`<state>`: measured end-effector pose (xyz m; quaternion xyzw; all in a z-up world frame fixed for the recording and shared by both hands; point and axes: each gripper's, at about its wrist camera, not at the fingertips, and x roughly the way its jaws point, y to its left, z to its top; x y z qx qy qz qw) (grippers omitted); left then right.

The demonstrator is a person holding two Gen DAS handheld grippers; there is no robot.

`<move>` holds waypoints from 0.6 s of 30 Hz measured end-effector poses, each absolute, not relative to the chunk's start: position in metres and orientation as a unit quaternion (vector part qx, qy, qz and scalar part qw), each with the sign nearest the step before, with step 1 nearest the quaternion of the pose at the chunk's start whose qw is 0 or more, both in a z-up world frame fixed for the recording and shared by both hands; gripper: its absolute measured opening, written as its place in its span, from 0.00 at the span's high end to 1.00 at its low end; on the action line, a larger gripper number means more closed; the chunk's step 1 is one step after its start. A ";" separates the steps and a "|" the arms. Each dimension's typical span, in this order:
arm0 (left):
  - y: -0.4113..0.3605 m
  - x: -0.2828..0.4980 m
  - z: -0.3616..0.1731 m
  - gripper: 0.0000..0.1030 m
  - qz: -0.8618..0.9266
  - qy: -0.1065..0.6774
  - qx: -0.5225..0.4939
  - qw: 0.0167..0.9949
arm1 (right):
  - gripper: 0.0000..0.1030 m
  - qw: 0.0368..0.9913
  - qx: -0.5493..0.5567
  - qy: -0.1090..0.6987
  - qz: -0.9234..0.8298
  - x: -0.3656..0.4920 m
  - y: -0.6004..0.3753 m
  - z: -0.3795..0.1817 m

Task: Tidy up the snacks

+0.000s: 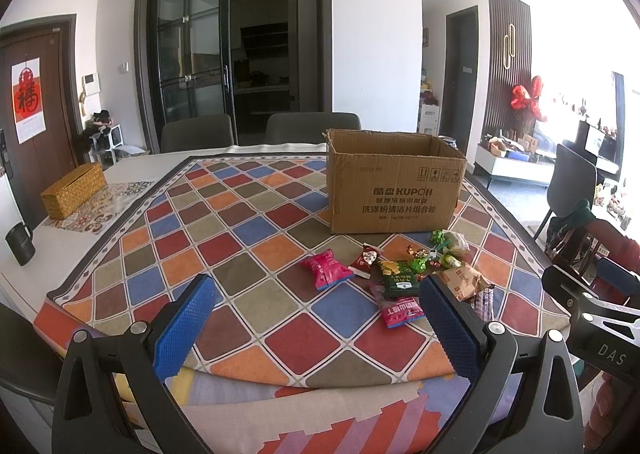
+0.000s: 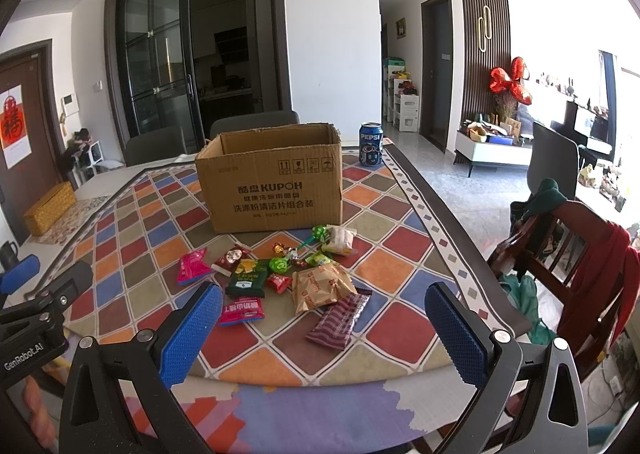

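Your left gripper [image 1: 316, 328] and right gripper [image 2: 324, 328] both hover with jaws spread wide, holding nothing, above the near edge of the checkered tablecloth [image 1: 224, 238]. You see the snacks [image 2: 280, 274] heaped just in front of the open cardboard box [image 2: 272, 190], none inside it as far as its walls let you see. Behind the box, 1 Pepsi can [image 2: 371, 144] shows only from the right wrist view. 2 grey chairs [image 1: 312, 126] stand at the far side before dark glass doors [image 1: 188, 50]. Small candy labels are unreadable.
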<state>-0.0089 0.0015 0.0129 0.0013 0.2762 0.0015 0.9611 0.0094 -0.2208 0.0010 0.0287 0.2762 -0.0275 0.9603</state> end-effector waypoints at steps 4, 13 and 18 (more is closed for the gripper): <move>0.002 -0.009 0.013 0.00 0.002 0.276 0.001 0.961 | 0.00 0.960 0.029 0.276 -0.028 0.009 -0.221 0.001; 0.001 -0.009 0.012 0.00 0.001 0.276 0.001 0.961 | 0.01 0.960 0.029 0.276 -0.027 0.010 -0.221 0.001; 0.002 -0.007 0.015 0.00 -0.001 0.278 0.002 0.961 | 0.01 0.960 0.029 0.277 -0.027 0.010 -0.222 0.001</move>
